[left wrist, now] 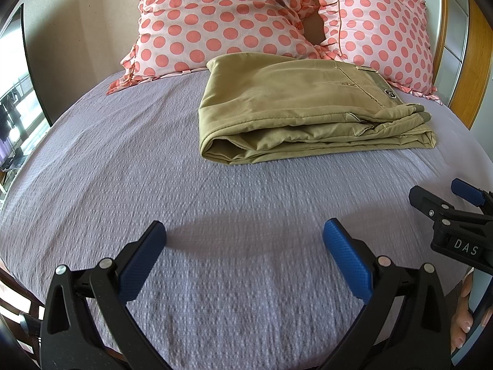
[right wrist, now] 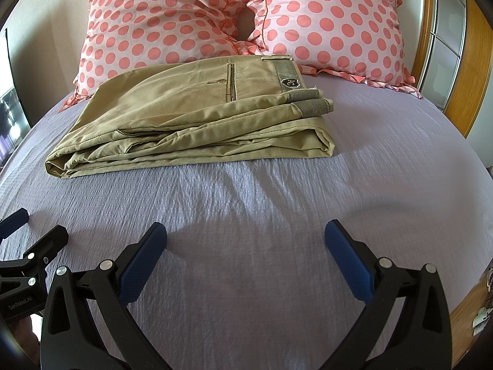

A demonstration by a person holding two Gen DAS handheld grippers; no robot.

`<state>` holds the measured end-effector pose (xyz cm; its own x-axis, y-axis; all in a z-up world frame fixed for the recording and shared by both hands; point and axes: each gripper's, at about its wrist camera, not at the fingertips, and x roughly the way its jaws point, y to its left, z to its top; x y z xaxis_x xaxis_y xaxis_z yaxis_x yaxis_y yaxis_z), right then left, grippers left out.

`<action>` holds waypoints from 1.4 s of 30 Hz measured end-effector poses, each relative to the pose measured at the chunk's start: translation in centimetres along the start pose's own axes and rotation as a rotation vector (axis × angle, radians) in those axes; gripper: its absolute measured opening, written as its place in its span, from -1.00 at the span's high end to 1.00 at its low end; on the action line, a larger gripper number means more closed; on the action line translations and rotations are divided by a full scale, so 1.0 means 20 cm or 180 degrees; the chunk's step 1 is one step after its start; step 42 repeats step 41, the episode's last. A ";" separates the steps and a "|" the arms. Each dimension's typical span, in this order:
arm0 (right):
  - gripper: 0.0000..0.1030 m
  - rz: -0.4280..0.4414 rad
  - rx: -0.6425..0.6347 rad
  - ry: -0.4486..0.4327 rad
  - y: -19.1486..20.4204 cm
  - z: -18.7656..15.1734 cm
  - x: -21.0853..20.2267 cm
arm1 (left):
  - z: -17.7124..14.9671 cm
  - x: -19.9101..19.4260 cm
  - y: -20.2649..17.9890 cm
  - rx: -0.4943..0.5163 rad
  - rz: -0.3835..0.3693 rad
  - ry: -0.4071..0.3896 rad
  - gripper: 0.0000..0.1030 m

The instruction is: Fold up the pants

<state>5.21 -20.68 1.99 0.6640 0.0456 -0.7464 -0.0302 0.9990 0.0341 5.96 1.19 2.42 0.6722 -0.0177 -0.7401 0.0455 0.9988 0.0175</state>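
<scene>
Khaki pants (left wrist: 295, 111) lie folded in a flat stack on the lilac bedspread, just in front of the pillows; they also show in the right wrist view (right wrist: 191, 117), waistband to the right. My left gripper (left wrist: 245, 234) is open and empty, held over bare bedspread well short of the pants. My right gripper (right wrist: 246, 236) is open and empty too, also short of the pants. The right gripper shows at the right edge of the left wrist view (left wrist: 443, 200); the left gripper shows at the left edge of the right wrist view (right wrist: 27, 234).
Two pink polka-dot pillows (left wrist: 215, 18) (right wrist: 336, 27) lean at the head of the bed. A wooden headboard (right wrist: 462, 71) runs along the right. The lilac bedspread (left wrist: 129, 160) spreads to the left. A window is at far left (left wrist: 15, 92).
</scene>
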 end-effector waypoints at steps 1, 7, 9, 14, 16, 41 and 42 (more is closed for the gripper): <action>-0.97 0.0000 0.0000 0.0000 0.00 0.00 0.00 | 0.00 0.00 0.00 0.0000 0.0000 0.0000 -0.97; -0.97 -0.0002 0.0001 0.0001 0.00 0.00 0.00 | 0.00 0.00 0.00 0.0001 -0.0002 0.0000 -0.97; -0.97 -0.0002 0.0003 0.0002 0.00 0.00 0.00 | 0.00 0.00 0.00 0.0001 -0.0001 0.0004 -0.97; -0.97 -0.0004 0.0005 0.0004 0.00 0.00 0.00 | -0.01 0.00 0.00 -0.0004 0.0000 0.0010 -0.97; -0.97 -0.0007 0.0008 0.0004 -0.01 0.00 0.00 | -0.01 0.00 0.00 -0.0003 -0.0001 0.0010 -0.97; -0.97 -0.0015 0.0013 0.0009 -0.01 0.00 0.00 | -0.01 0.01 0.00 -0.0013 0.0008 0.0043 -0.97; -0.97 -0.0015 0.0013 0.0009 -0.01 0.00 0.00 | -0.01 0.01 0.00 -0.0013 0.0008 0.0043 -0.97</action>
